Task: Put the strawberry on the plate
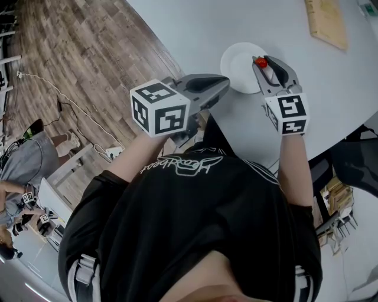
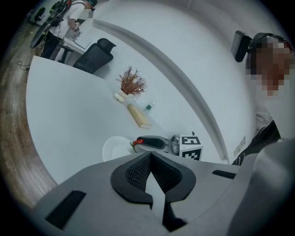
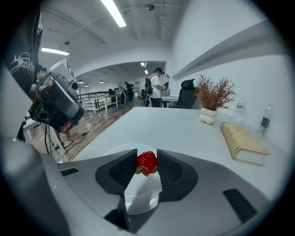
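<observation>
A red strawberry (image 3: pixel 146 162) is pinched between the pads of the right gripper (image 1: pixel 260 62) and held over the rim of a white plate (image 1: pixel 236 68), which is set near the curved near edge of a pale grey table (image 1: pixel 195 29). The left gripper (image 2: pixel 150 155) is seen closed and empty by that same edge. A tan book (image 3: pixel 242 140) and a dried plant (image 3: pixel 213 99) are lined along the wall-side edge; wood flooring (image 1: pixel 77 59) and strip lights (image 3: pixel 114 11) are shown in the open office beyond
</observation>
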Demonstrator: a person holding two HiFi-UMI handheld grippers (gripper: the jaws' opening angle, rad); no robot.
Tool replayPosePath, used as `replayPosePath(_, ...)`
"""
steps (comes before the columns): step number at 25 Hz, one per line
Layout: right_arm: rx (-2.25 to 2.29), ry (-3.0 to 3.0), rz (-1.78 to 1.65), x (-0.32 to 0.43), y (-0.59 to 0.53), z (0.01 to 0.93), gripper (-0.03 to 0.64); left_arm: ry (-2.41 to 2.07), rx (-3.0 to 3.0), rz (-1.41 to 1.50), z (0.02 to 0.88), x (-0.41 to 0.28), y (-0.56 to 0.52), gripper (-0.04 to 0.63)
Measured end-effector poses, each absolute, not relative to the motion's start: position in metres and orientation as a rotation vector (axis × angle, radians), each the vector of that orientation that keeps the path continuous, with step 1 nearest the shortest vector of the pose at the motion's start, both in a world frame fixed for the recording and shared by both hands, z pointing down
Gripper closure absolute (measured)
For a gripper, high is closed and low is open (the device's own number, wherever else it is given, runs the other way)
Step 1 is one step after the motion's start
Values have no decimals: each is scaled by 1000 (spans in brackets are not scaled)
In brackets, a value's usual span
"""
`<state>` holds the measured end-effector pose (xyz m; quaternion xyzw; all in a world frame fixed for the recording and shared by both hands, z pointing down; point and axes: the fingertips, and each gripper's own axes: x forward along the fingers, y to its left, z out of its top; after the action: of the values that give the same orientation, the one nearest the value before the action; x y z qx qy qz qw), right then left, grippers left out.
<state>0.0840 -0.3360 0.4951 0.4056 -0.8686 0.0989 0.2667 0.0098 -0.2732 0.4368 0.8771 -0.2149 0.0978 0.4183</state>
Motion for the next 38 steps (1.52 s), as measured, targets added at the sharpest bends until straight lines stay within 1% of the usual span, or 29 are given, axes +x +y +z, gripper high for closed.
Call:
replayPosePath(18, 999, -2231, 162, 77, -335, 531, 491, -562, 2143, 220, 449, 3, -277, 589)
replayPosePath(38, 1021, -2218, 179, 77, -339, 530, 489, -596, 2132, 190, 446, -2, -280, 589)
